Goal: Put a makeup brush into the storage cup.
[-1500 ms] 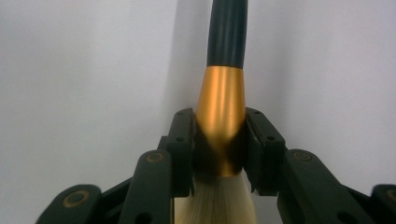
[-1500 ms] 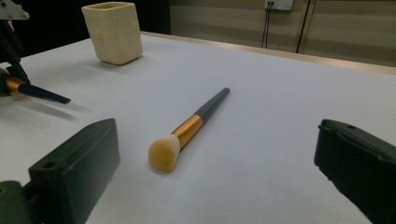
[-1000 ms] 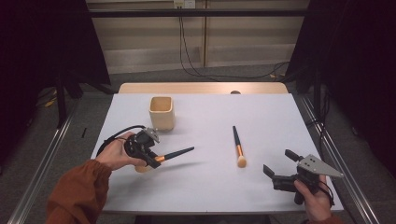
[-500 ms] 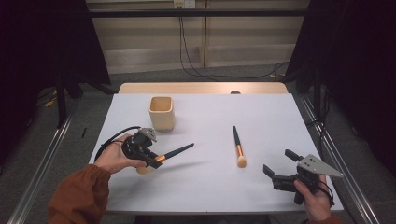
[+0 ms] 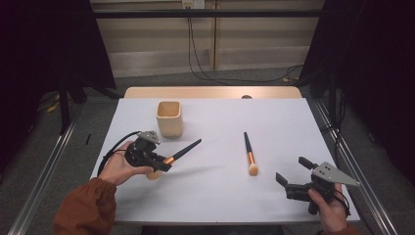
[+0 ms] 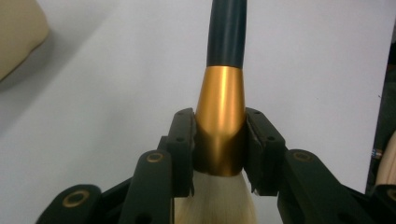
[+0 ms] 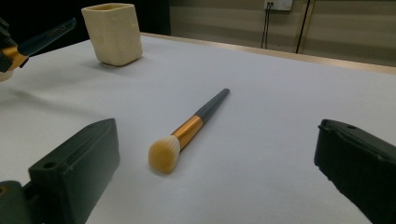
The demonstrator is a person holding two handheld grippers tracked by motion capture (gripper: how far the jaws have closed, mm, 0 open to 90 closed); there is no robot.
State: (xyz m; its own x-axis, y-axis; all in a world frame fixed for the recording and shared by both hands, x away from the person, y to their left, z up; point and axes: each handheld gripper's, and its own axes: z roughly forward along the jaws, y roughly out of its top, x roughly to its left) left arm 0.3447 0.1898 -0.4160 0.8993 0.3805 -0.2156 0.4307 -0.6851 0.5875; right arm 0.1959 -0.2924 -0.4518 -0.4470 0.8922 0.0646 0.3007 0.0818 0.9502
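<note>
L gripper (image 5: 164,164) pinches held brush (image 6: 220,135) by its gold ferrule, near-left of cup (image 5: 170,118); R gripper (image 5: 293,177) spread wide, near-right of 2nd brush (image 5: 249,154) lying flat.

Black-handled makeup brush (image 5: 182,151) with gold ferrule, cream bristles, lifted, tilted above white table

In your left gripper view, the held brush (image 6: 220,121) is cut off: the handle end leaves the top edge, and the bristles are partly hidden behind the jaws and leave the bottom edge.
</note>
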